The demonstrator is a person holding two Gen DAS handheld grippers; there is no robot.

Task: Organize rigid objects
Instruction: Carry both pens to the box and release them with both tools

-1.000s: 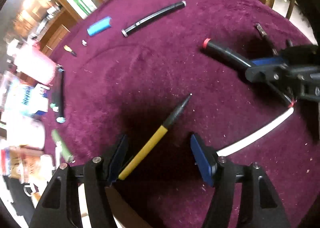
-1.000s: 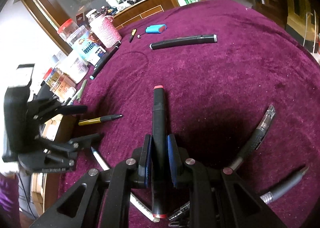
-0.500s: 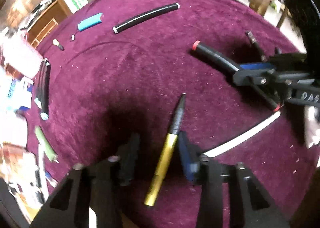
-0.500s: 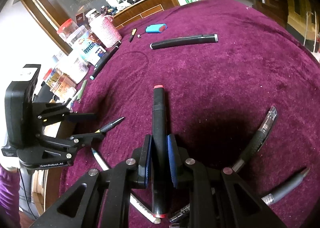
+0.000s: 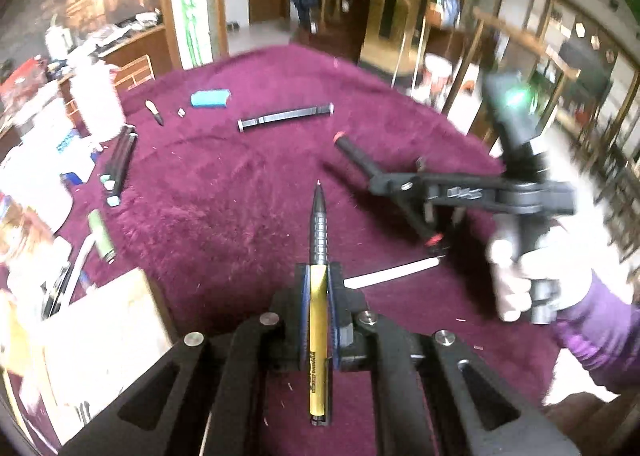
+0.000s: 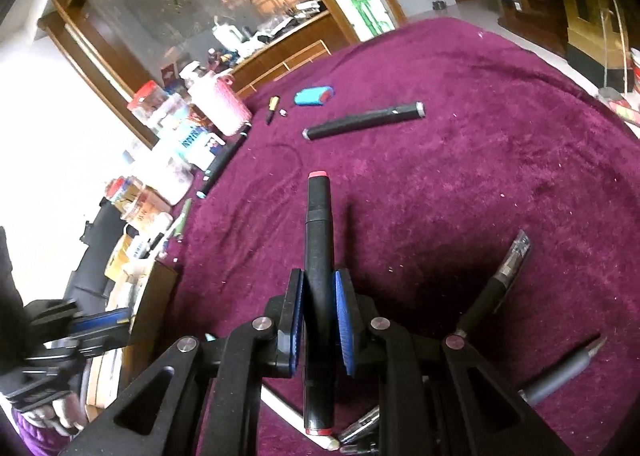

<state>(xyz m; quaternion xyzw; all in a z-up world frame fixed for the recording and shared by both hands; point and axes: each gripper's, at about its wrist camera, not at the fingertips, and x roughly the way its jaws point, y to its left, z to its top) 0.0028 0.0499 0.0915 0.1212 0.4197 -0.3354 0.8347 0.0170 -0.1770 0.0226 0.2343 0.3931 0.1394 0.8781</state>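
The left gripper (image 5: pixel 319 288), its fingers just clenched on the yellow pen (image 5: pixel 319 320), has lifted it above the open counter (image 5: pixel 224 207); the right gripper (image 6: pixel 319 308) still clamps the black marker (image 6: pixel 317 256).

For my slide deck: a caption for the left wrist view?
Left gripper jaws shut on yellow pen above maroon tablecloth.

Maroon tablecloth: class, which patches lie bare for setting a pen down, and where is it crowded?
Bare: the middle of the maroon velvet tablecloth, between the long black tube and the red-capped black marker. Crowded: the jar-lined left edge and the loose grey pens.
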